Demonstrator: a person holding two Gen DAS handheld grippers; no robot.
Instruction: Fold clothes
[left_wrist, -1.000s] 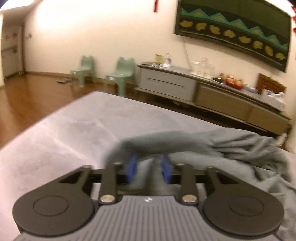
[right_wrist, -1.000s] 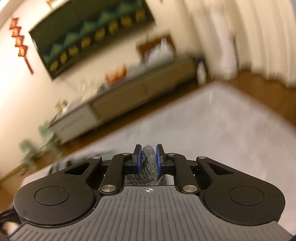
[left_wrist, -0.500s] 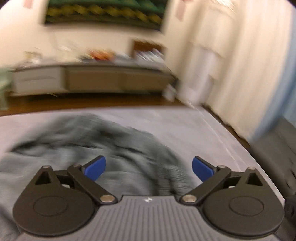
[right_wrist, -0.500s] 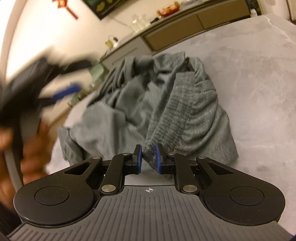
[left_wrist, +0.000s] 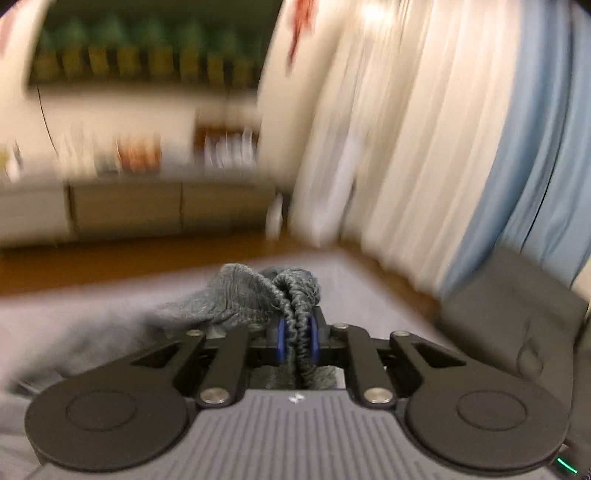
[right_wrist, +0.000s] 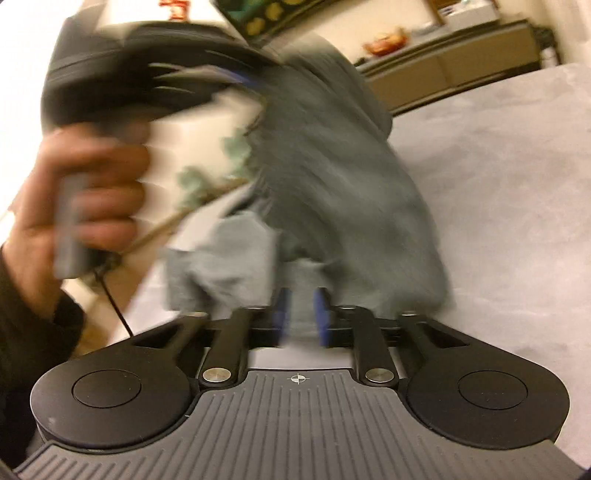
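Observation:
A grey knitted garment (left_wrist: 236, 295) bunches up between the blue pads of my left gripper (left_wrist: 297, 338), which is shut on its ribbed edge. In the right wrist view the same grey garment (right_wrist: 332, 177) hangs stretched and blurred between the two grippers, lifted off the grey bed cover (right_wrist: 517, 192). My right gripper (right_wrist: 301, 317) is shut on its lower edge. The left gripper (right_wrist: 147, 70) shows at upper left, held by a person's hand (right_wrist: 88, 195) in a dark sleeve, and its jaws are blurred there.
A long low sideboard (left_wrist: 129, 210) with items on top stands along the far wall. White and blue curtains (left_wrist: 461, 147) hang to the right, and a dark grey seat (left_wrist: 517, 314) sits beside the bed. Wooden floor (left_wrist: 110, 262) lies beyond the bed cover (left_wrist: 55, 325).
My left gripper, open half a second ago, has shut on the garment's ribbed edge and risen. The garment, lying heaped on the bed, is now lifted between both grippers.

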